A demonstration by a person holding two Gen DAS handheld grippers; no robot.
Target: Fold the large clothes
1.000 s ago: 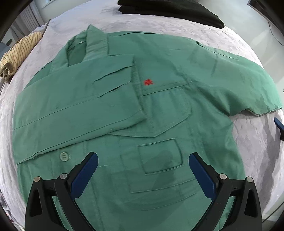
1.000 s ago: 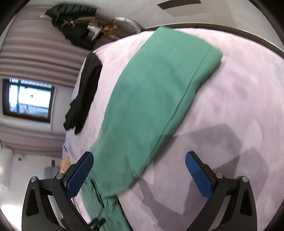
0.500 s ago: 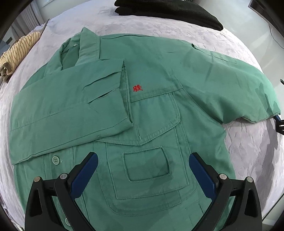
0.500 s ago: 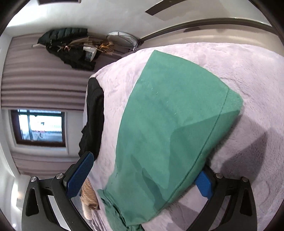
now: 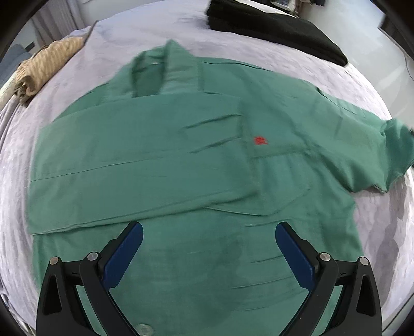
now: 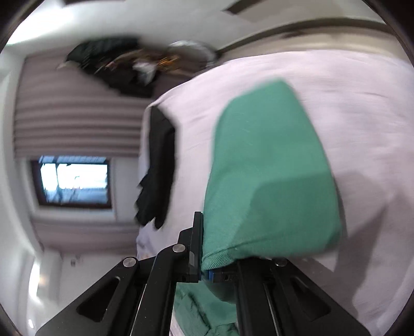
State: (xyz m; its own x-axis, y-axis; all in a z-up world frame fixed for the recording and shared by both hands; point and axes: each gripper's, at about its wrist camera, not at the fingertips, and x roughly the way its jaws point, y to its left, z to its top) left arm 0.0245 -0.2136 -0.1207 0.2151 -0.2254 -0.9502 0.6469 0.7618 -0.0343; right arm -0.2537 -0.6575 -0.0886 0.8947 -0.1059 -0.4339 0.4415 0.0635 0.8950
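A green shirt [image 5: 207, 160] lies face up on the bed, collar at the far side, a small red logo [image 5: 260, 140] on its chest. One sleeve [image 5: 145, 165] is folded across the chest. My left gripper [image 5: 209, 230] hovers open above the shirt's lower front, with nothing between its fingers. The other sleeve [image 5: 383, 155] stretches out to the right. In the right wrist view that sleeve [image 6: 269, 181] rises off the bed, and the jaws of my right gripper [image 6: 203, 248] are closing, pinching its end between the pads.
A black garment [image 5: 274, 23] lies at the bed's far edge, also seen as the black garment [image 6: 157, 175] in the right wrist view. A tan striped cloth [image 5: 44, 67] sits at the far left. Pale grey bedding [image 5: 375, 232] surrounds the shirt. A window [image 6: 75, 181] and curtains stand beyond.
My right gripper went from wide open around the sleeve's end to shut on it and lifted it. The left wrist view slid sideways over the shirt, the shirt now further right in the frame.
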